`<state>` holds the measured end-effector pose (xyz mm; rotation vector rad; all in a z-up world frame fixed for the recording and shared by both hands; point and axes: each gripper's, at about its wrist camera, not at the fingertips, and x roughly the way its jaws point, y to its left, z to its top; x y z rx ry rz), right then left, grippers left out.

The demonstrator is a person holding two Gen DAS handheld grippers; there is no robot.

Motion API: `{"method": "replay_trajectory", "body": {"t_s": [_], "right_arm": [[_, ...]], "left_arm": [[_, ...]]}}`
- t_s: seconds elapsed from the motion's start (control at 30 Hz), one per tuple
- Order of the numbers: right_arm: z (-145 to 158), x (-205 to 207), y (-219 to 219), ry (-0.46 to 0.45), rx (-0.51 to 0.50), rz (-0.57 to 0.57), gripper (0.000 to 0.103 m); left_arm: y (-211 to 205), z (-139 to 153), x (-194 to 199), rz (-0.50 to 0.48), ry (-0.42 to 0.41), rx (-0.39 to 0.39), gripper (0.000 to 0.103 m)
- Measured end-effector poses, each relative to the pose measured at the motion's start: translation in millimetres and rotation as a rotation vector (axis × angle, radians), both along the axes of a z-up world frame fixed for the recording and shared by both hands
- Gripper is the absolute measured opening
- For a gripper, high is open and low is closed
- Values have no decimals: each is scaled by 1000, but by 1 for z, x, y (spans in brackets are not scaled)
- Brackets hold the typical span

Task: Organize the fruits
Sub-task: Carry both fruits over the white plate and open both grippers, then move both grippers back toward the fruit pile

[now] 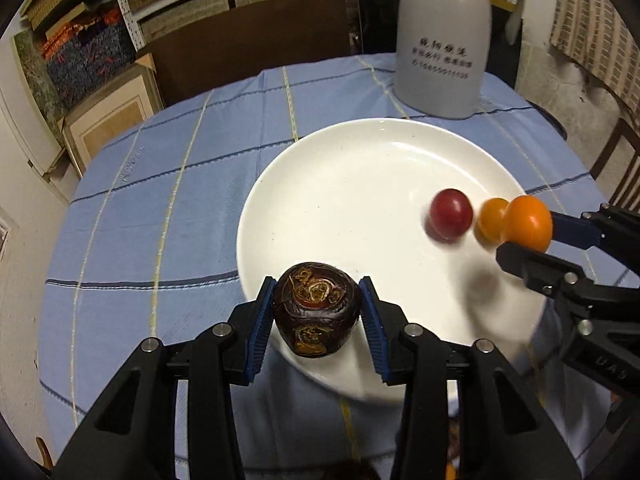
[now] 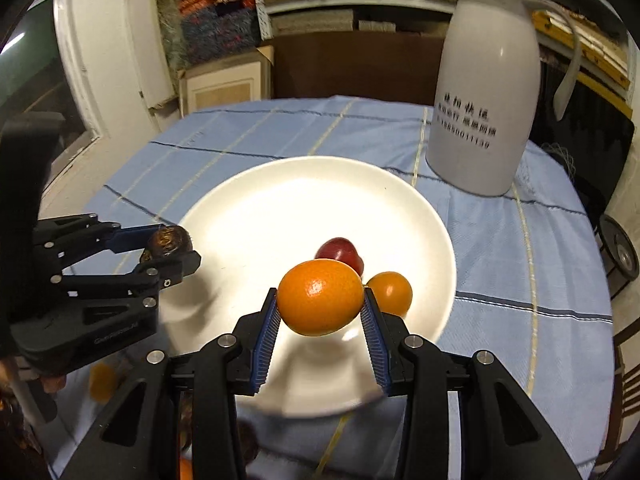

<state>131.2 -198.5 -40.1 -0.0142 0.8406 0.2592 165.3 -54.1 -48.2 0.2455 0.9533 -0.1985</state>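
Between the right gripper's point(image 2: 320, 312) blue ribbed pads sits an orange point(image 2: 320, 298), clamped across its widest part above the white plate point(image 2: 248, 200); it looks firm but smooth-skinned, light, likely to slip if squeezed off-centre. Beside it, the left gripper point(image 1: 316, 314) grasps a dark, hard-looking shrivelled fruit point(image 1: 314, 308) at the plate's near rim. A red fruit point(image 2: 340, 254) and a small orange point(image 2: 390, 292) already lie on the plate, with a white jug point(image 2: 484, 92) standing behind on the blue checked cloth point(image 2: 520, 260).

Dim room, plate point(image 2: 424, 216) glare — blurred, warped edges
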Motion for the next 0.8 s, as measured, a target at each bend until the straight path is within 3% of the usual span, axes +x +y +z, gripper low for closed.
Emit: {"method": "replay_trajectory", "body": {"t_s": [0.2,0.27,0.3,0.33,0.4,0.67,0.8], "right_arm": [[-13,20,9,50,0,23,43],[-14,21,14,38,-17,28,70],[-10,19,15,6,-40,12,82],[-6,17,16,-25,-50,3,85],[0,15,16,-46,-40,15,85],[23,-10,7,-97,-28,-8,85],[41,-55,-6,-180,47,-24,94]], "left_arm": [[-3,-14,20,9,29,7,41],[-1,-14,21,10,27,0,46],[1,-12,20,18,17,-2,62],[3,-10,20,27,2,-5,78],[8,-3,18,38,-28,-35,85],[22,24,-8,40,-55,-73,85],[36,38,-41,43,-73,-108,85]]}}
